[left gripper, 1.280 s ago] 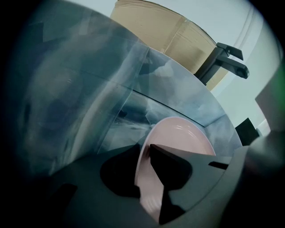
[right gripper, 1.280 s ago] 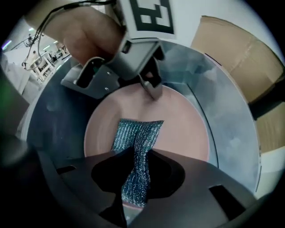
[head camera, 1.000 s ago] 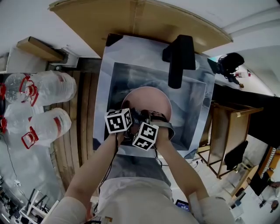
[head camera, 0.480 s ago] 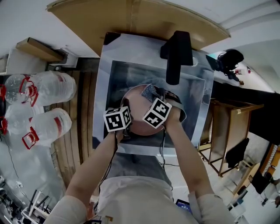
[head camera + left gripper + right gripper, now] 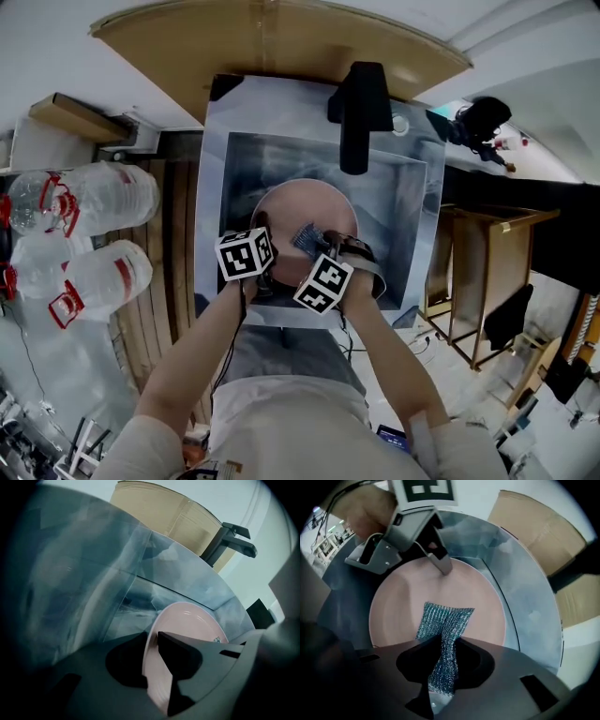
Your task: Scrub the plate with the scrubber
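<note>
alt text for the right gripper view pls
The right gripper has its jaws closed on a shiny teal-and-silver mesh scrubber, whose free end fans out over a round pink plate. The plate sits in a grey steel sink, and the left gripper, at the top of the view, clamps the plate's far rim.

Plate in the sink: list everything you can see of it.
The plate is round, pale pink, smooth and glossy, with a shallow raised rim; no chips or dirt show. It is face up inside the steel sink. The left claw is clamped on its near rim. The metallic mesh scrubber, pinched in the right claw, hangs onto its face.
</note>
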A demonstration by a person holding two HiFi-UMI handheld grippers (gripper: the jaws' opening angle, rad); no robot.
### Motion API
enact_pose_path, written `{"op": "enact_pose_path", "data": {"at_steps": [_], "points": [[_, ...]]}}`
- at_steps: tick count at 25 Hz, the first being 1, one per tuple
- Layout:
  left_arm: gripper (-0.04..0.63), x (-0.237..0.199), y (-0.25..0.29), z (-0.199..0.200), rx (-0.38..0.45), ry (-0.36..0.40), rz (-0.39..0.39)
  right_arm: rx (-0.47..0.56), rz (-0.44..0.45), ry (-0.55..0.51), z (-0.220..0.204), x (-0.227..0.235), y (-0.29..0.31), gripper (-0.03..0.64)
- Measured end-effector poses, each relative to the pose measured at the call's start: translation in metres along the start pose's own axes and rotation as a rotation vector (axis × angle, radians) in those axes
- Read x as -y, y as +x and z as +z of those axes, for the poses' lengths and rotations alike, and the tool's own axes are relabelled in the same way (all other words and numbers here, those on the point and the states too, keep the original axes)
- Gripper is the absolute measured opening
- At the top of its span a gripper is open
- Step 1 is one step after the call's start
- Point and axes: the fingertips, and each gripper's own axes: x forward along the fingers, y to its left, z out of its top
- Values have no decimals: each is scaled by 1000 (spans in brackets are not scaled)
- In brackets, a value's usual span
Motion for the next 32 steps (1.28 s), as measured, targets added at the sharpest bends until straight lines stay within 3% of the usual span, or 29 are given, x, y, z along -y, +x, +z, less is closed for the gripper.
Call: {"op": "enact_pose_path", "data": {"at_steps": [3,6,11,17,21,27,32], "points": [[83,0,0,0,-7,36,4,48,8,-81,24,-22,-2,112],[83,4,1,-2,-25,137,4,121,65,-72,44,-36,-4,118],[183,17,-7,1,-23,175,-48,241,153,225,56,-23,-32,114],[254,30,-21,8,-27,211,-58,262,48,408,22,17,-61,110],[261,33,-34,17,-6,158,-63,332,-2,521,11,38,-96,110],[260,57,-74,43,53,154,-117,538,-85,675,19,68,-174,109],[257,81,-130,89,174,249,-145,698,-199,702,28,93,-247,109]]}}
